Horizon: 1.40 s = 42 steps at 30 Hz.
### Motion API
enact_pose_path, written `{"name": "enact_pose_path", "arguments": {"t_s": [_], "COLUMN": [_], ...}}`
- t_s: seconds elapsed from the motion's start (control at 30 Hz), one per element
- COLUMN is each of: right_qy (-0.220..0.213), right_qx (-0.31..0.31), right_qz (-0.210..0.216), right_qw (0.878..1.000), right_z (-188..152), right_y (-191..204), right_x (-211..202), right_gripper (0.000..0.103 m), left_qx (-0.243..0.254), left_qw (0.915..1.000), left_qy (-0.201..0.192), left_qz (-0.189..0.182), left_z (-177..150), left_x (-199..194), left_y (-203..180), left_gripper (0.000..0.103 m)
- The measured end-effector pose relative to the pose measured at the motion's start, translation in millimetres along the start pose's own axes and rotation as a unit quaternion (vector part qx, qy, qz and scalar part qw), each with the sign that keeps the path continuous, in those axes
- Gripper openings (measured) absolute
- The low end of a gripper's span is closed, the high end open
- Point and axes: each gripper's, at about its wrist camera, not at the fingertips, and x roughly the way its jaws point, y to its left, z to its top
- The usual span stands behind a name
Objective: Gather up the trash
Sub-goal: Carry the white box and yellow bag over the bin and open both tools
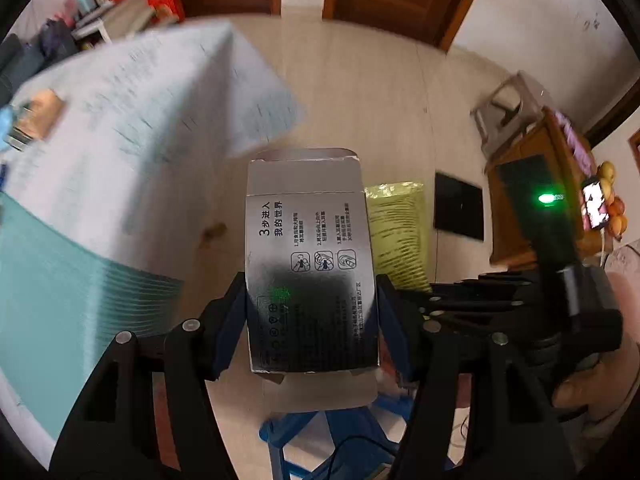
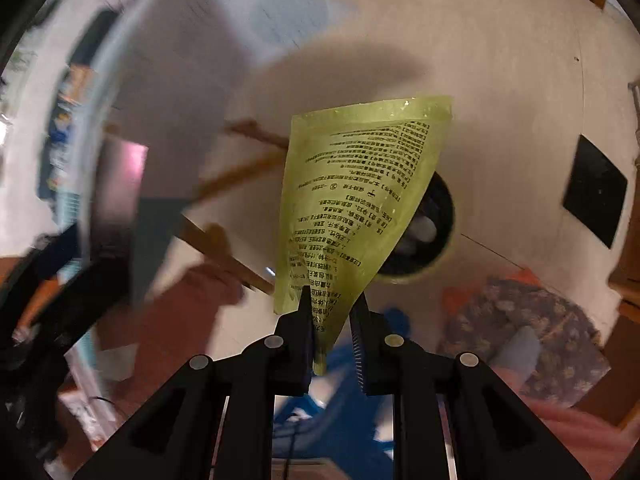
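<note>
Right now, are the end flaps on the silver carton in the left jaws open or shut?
Open. The silver carton shows an unfolded flap sticking out at both its far and near ends. Contents: cannot tell.

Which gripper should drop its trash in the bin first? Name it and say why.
Right. The right gripper holds the yellow wrapper directly over the bin. The left gripper grips the silver box, with no bin visible beneath it.

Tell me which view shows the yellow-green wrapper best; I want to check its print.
The right wrist view: the yellow-green wrapper hangs centred, print readable, pinched in the right gripper. The left wrist view shows only a blurred part beside the silver box.
</note>
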Motion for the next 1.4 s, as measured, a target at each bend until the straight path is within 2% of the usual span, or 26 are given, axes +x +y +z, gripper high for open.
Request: {"name": "enact_pose_path", "arguments": {"t_s": [0.1, 0.23, 0.3, 0.43, 0.6, 0.7, 1.03, 1.17, 1.23, 1.4], "right_qy": [0.056, 0.113, 0.132, 0.152, 0.156, 0.156, 0.158, 0.154, 0.153, 0.151], "right_qx": [-0.005, 0.013, 0.024, 0.033, 0.03, 0.032, 0.039, 0.038, 0.039, 0.038], "right_qz": [-0.034, -0.049, -0.059, -0.074, -0.079, -0.077, -0.077, -0.076, -0.076, -0.076], "right_qw": [0.998, 0.992, 0.989, 0.985, 0.984, 0.984, 0.984, 0.984, 0.984, 0.985], "right_z": [23.6, 47.5, 54.5, 63.2, 68.0, 68.1, 69.4, 68.6, 68.8, 69.3], "right_y": [-10.5, -36.8, -44.3, -52.3, -63.5, -69.7, -74.2, -73.9, -73.6, -72.7], "right_x": [47.8, 103.5, 130.3, 172.3, 182.2, 186.9, 191.1, 190.7, 189.8, 188.1], "right_gripper": [0.016, 0.016, 0.016, 0.017, 0.017, 0.017, 0.017, 0.017, 0.019, 0.021], "left_qx": [-0.003, -0.005, -0.004, -0.015, -0.037, -0.037, -0.027, -0.041, -0.05, -0.069], "left_qw": [0.9995, 0.9974, 0.9962, 0.9916, 0.9867, 0.985, 0.9821, 0.9809, 0.9804, 0.9803], "left_qy": [0.027, 0.057, 0.075, 0.122, 0.152, 0.165, 0.186, 0.189, 0.19, 0.185], "left_qz": [-0.018, -0.044, -0.045, -0.04, -0.046, -0.037, -0.016, -0.018, -0.018, -0.013], "left_z": [0.2, -0.2, -2.3, -6.9, -2.6, -0.2, 8.5, 8.6, 9.2, 11.1], "left_x": [38.8, 90.9, 117.8, 170.7, 223.2, 248.1, 285.6, 281.0, 281.1, 273.1], "left_y": [-2.1, 0.5, 5.6, 12.4, 30.8, 33.0, 24.2, 25.4, 30.9, 40.3], "left_gripper": [0.058, 0.058, 0.058, 0.058, 0.058, 0.058, 0.06, 0.062, 0.072, 0.073]}}
